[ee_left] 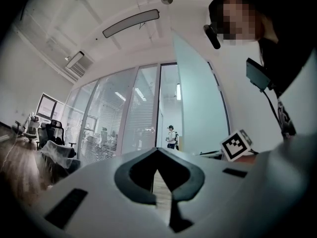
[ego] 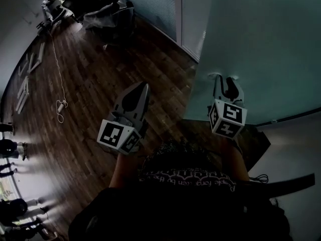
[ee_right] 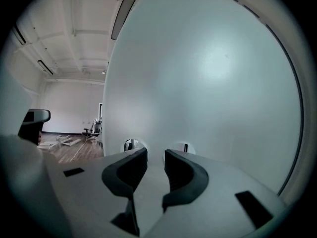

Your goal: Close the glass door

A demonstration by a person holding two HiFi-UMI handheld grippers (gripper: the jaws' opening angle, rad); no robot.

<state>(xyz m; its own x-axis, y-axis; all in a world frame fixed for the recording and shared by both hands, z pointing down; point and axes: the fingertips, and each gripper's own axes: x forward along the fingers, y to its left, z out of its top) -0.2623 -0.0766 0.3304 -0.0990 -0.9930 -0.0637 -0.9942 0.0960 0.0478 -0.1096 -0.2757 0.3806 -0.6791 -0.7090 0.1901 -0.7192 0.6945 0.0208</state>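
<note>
Over the office's wooden floor (ego: pixel 85 84), glass door (ego: pixel 261 44) hangs ajar, closing undone; my right gripper (ego: pixel 226 82) faces its pane, parted, empty; left gripper (ego: pixel 142 88) clenched, empty

The door (ee_right: pixel 208 73) is frosted glass, smooth and cloudy. The floor (ego: pixel 85 84) is dark wood, a bit shiny. The left tool (ee_left: pixel 157 150) and right tool (ee_right: pixel 155 152) are smooth, dull grey plastic with dark pads (ee_right: pixel 188 177).

Ahead of your right gripper (ee_right: pixel 154 152), glass door (ee_right: pixel 213 83): two round fittings (ee_right: pixel 130 144), perhaps handle mounts, half hidden behind its tips. Beyond your left gripper (ee_left: pixel 157 149), person (ee_left: pixel 171 136): too small.
</note>
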